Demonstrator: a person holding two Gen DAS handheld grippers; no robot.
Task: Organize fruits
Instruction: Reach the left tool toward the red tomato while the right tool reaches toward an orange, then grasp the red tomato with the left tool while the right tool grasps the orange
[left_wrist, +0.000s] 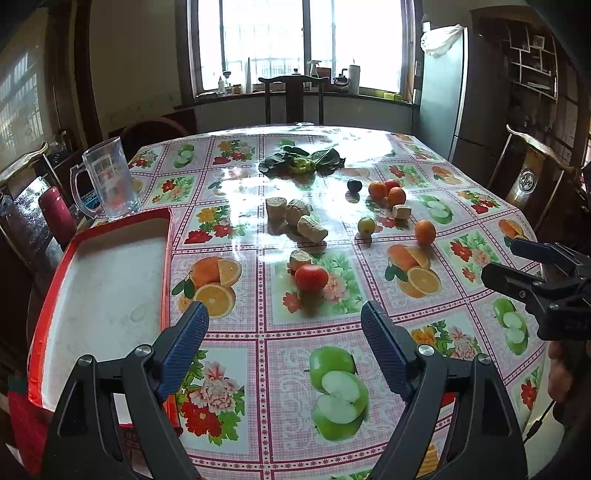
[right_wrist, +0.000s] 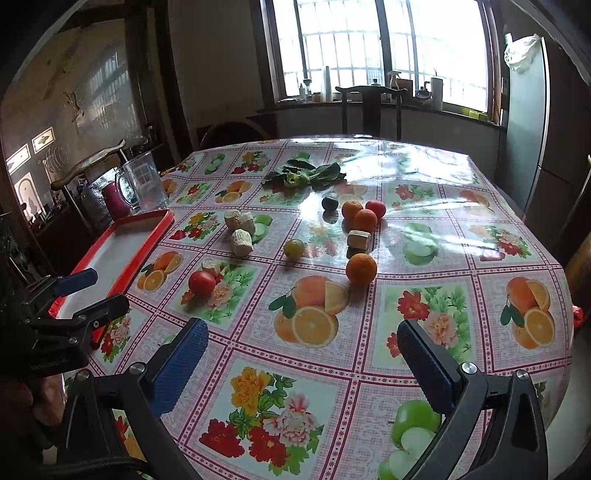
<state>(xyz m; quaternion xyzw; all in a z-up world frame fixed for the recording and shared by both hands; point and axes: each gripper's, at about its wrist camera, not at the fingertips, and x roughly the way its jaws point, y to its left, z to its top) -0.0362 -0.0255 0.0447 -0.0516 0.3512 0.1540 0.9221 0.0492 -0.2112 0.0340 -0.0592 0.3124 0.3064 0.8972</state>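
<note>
A red tomato (left_wrist: 311, 277) (right_wrist: 201, 282) lies on the fruit-print tablecloth just ahead of my open left gripper (left_wrist: 284, 317). Farther off are a lone orange (left_wrist: 424, 232) (right_wrist: 361, 268), a small green fruit (left_wrist: 366, 225) (right_wrist: 294, 248), a dark plum (left_wrist: 354, 185) (right_wrist: 330, 203) and a cluster of two oranges with a red fruit (left_wrist: 388, 192) (right_wrist: 364, 214). The red-rimmed tray (left_wrist: 110, 280) (right_wrist: 122, 243) sits at the table's left edge with nothing in it. My right gripper (right_wrist: 301, 339) is open above the cloth, short of the lone orange.
Several pale cut root pieces (left_wrist: 295, 218) (right_wrist: 242, 229) and a beige block (left_wrist: 402, 212) (right_wrist: 359, 239) lie among the fruit. Leafy greens (left_wrist: 301, 160) lie farther back. A clear mug (left_wrist: 107, 181) and red flask (left_wrist: 57, 212) stand behind the tray. Chairs surround the table.
</note>
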